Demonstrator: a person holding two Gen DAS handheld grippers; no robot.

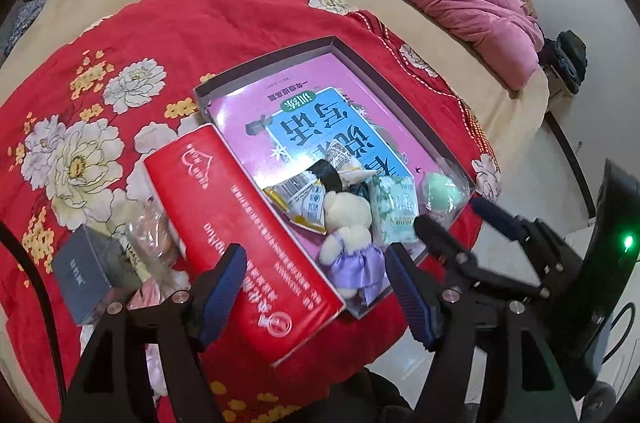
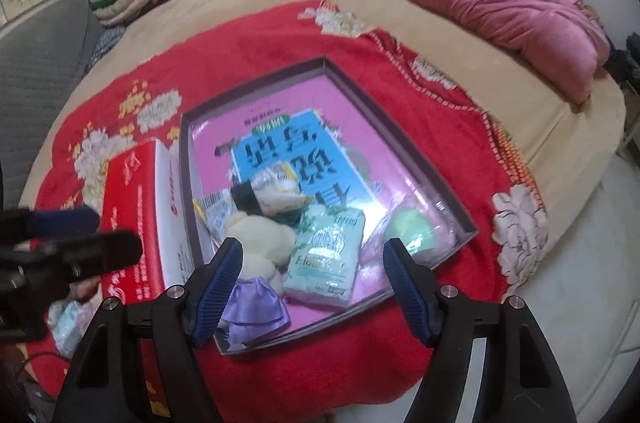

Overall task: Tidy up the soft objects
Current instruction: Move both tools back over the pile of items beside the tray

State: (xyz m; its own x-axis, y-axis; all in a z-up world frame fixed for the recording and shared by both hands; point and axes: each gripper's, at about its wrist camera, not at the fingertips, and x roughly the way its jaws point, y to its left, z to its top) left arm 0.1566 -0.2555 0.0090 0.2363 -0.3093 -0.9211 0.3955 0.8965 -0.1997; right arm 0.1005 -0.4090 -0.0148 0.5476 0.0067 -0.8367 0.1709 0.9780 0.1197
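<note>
Left gripper: jaws spread, nothing between the blue pads, held above the near edge of the tray and the red box. Right gripper: likewise released, empty, poised over the tray's near end. Soft toy: cream bear in a lilac dress, lay in the near corner of the tray, touching the tissue pack. Tissue pack: pale green, lay just beside the bear. Snack packets: crumpled, yellow and white, lay behind the bear. Green ball: in clear wrap, sat in the tray's right corner. Tray: shallow, grey-walled, lined by a pink book cover. Red box: long, lay against the tray's left wall. Grey box: small, lay left of the red box. Red blanket: flowered, lay beneath everything, on a bed.
</note>
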